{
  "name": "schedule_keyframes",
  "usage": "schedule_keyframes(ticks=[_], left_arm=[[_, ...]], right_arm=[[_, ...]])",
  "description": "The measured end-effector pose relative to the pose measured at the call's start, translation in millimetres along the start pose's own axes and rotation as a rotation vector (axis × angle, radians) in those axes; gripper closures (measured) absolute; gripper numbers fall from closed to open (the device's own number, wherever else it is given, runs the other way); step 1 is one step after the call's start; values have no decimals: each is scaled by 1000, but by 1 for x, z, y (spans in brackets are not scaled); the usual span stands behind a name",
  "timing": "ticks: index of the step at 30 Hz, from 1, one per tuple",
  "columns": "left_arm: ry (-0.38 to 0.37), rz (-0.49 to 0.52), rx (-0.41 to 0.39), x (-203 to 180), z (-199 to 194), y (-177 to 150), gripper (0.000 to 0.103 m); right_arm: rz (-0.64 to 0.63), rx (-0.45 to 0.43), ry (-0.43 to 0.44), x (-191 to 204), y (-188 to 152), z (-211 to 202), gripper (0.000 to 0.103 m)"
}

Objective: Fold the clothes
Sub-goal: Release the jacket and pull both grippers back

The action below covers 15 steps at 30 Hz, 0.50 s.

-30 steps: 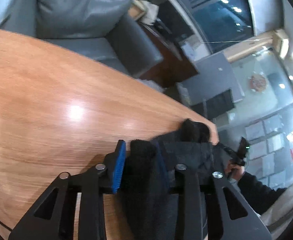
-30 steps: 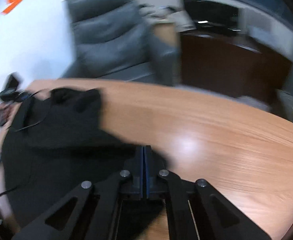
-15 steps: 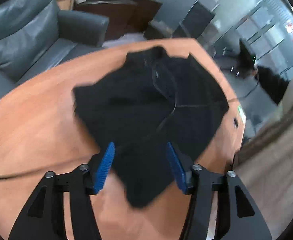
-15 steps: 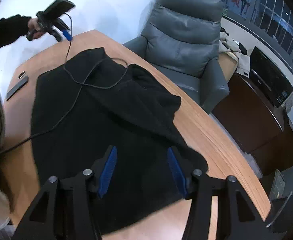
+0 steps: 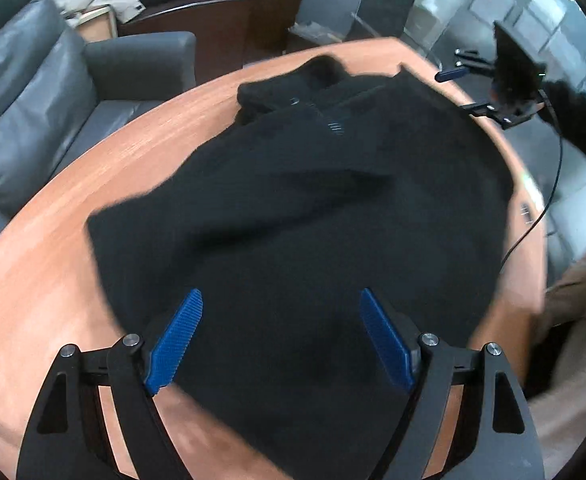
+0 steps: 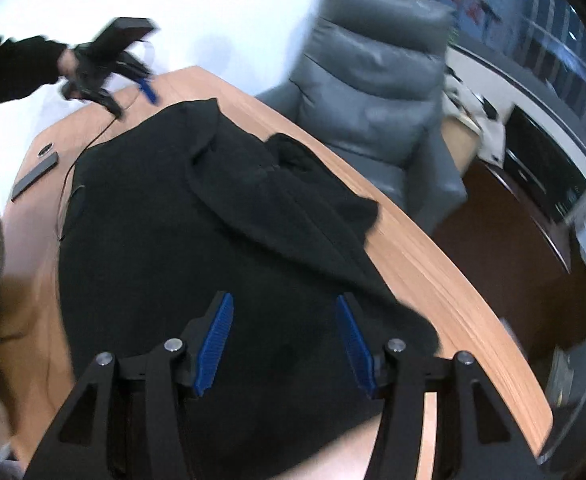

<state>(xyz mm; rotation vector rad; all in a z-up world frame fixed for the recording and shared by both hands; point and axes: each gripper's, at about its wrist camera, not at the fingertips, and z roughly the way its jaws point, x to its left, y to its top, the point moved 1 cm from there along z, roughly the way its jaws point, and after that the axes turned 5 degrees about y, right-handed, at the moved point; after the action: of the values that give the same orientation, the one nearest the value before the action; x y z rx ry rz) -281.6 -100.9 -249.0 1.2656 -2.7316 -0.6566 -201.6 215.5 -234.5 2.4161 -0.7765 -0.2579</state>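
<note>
One black garment (image 5: 313,208) lies spread over the wooden bench (image 5: 53,264), filling the centre of both views. In the left wrist view its collar end, with a small ribbed patch, sits toward the upper middle of the frame; a bunched fold lies at the upper centre. In the right wrist view (image 6: 221,240) a folded ridge of cloth runs diagonally from upper centre toward the right edge of the bench (image 6: 453,288).

Left tool (image 5: 281,336): two blue-padded fingers spread wide at lower centre, above the cloth, gripping nothing. The same tool appears in the upper left of the right wrist view (image 6: 149,92), blurred.

Right tool (image 6: 285,340): two blue-padded fingers spread wide at lower centre over the garment, gripping nothing. It shows again at the upper right of the left wrist view (image 5: 453,74).

One thin black cable (image 6: 89,148) crosses the bench at the left. One flat dark bar (image 6: 35,174) lies at the left edge. One grey leather armchair (image 6: 381,92) stands beyond the bench, upper right.
</note>
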Motion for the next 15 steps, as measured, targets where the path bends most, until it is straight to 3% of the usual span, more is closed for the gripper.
schedule_keyframes(ticks=[3,5,9,12,15], left_arm=[[18,5,-29,13,17,10,21],[30,8,-49,22,28,16,22],[5,-154,-152,54,16,15,24],[11,-232,-161,75,17,8,24],[33,-248,-155,86,18,1,24]], right_arm=[[38,-17,-64,-14,1,21,47],[63,-28,-107,-24,2,35,55],[113,-51,-192,-43,4,63,56],[198,-57,-251,-67,2,72,56],[308,-51,-227,-89,-6,64,55]])
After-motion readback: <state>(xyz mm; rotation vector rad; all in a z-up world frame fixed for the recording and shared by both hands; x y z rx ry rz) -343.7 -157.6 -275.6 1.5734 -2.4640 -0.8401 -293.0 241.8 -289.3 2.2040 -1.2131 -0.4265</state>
